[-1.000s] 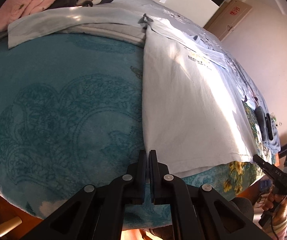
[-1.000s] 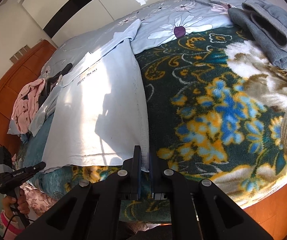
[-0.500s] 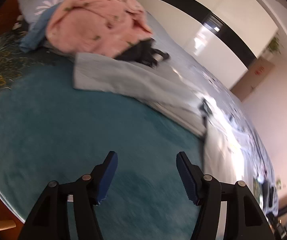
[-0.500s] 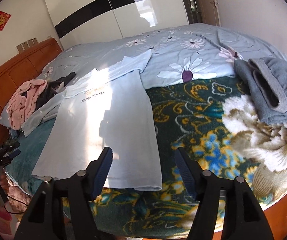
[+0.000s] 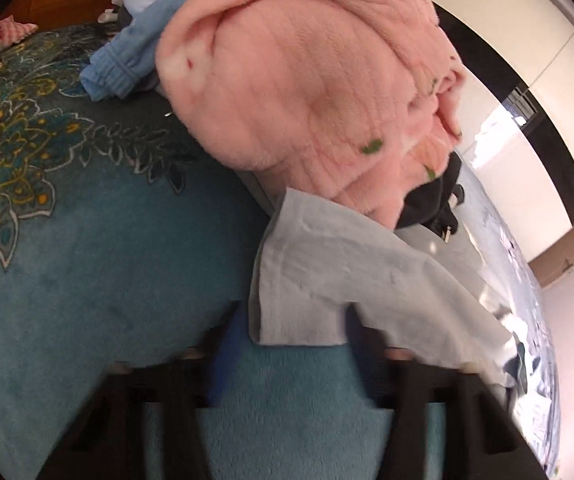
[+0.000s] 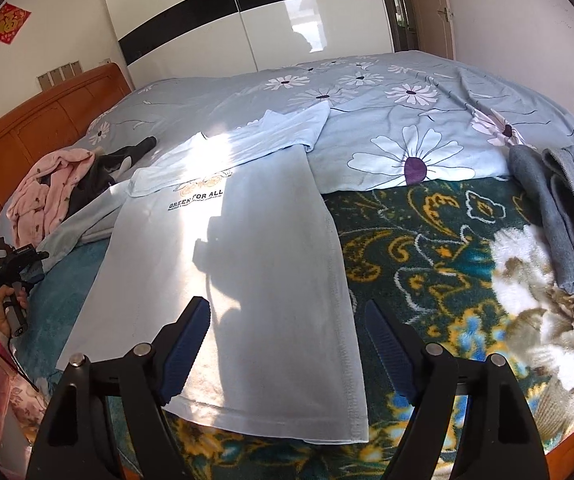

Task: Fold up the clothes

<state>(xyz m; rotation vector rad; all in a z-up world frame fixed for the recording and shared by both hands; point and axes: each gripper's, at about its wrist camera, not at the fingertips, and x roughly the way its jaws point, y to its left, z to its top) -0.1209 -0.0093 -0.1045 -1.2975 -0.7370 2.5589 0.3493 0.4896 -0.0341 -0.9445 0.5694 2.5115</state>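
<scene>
A light blue long-sleeved shirt [image 6: 239, 248] with a dark printed line lies flat on the bed, hem toward me. My right gripper [image 6: 289, 354] is open and hovers just above the hem, blue pads wide apart, holding nothing. One sleeve [image 6: 83, 220] stretches left toward a pink pile. In the left wrist view that sleeve's cuff [image 5: 299, 312] lies between the blurred fingers of my open left gripper [image 5: 291, 336], which sits low over the teal blanket [image 5: 107, 280]. In the right wrist view the left gripper [image 6: 19, 260] shows at the far left, held by a hand [image 6: 5, 308].
A pink fleece garment [image 5: 307, 100] is heaped just beyond the cuff, with a blue knit piece [image 5: 123, 68] and a black garment [image 5: 435, 204] beside it. A folded grey garment [image 6: 567, 208] lies on the right of the bed. A wooden headboard [image 6: 47, 120] stands at the left.
Both grippers went from shut to open. The left one swung away from the shirt's hem to the sleeve cuff by the pink pile. The right one let go of the hem and rose.
</scene>
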